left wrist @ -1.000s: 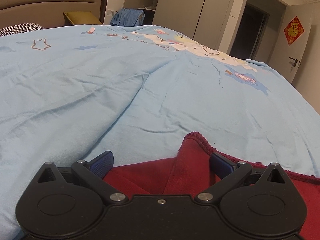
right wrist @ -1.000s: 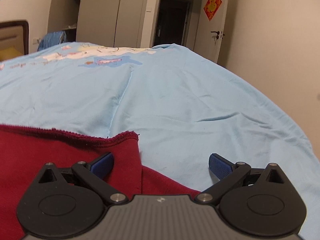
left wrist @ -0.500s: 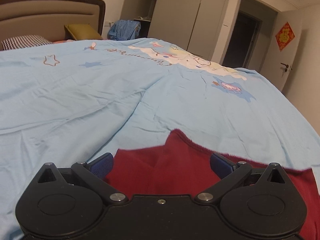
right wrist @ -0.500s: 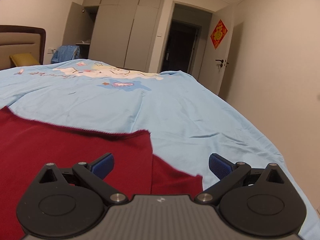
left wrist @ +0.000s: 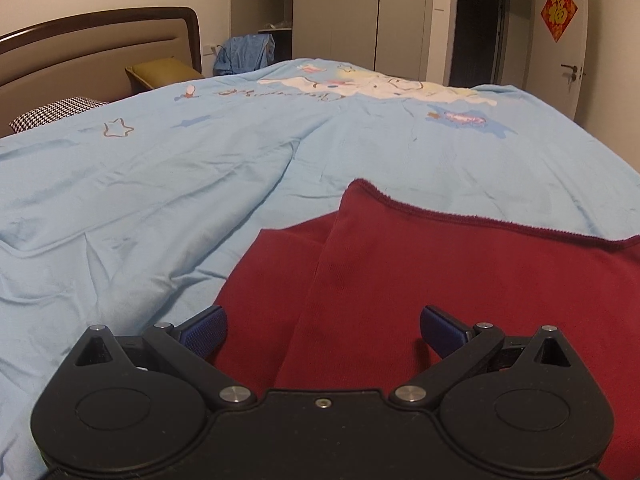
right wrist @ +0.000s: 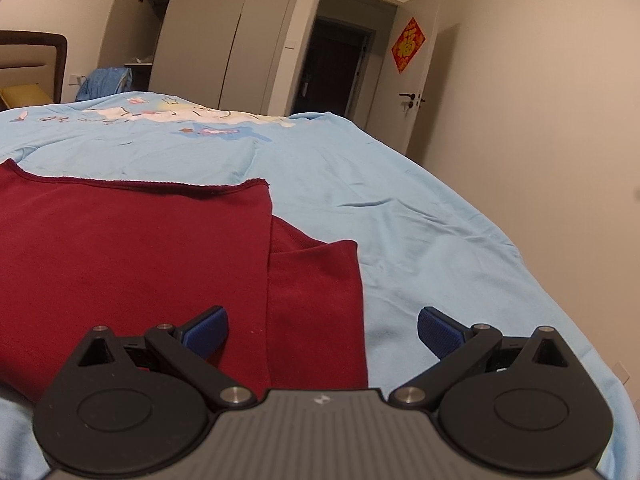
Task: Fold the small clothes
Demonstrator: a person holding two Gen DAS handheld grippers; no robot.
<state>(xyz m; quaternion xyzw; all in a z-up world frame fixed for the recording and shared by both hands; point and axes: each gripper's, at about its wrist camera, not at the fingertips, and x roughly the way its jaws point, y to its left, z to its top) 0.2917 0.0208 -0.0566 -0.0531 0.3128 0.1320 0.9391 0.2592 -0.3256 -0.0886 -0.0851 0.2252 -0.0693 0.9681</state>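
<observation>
A dark red garment [left wrist: 460, 280] lies flat on the light blue bedspread [left wrist: 180, 184], folded over itself with a lower layer sticking out at each side. My left gripper [left wrist: 322, 328] is open and empty above the garment's left part. In the right wrist view the same garment [right wrist: 140, 248] fills the lower left, its hem straight along the far edge. My right gripper [right wrist: 322, 328] is open and empty above the garment's right edge, its right finger over the bedspread [right wrist: 420, 216].
A brown headboard [left wrist: 100, 52] with a yellow-green pillow [left wrist: 160, 72] and a checked pillow [left wrist: 56, 112] stands at the far left. Blue clothes [left wrist: 244, 54] hang by the wardrobe [right wrist: 224, 48]. The bed's right edge [right wrist: 560, 300] drops off near the wall.
Both grippers have risen and drawn back from the garment, so more of it shows. The garment stays flat on the bed. Both grippers stay open.
</observation>
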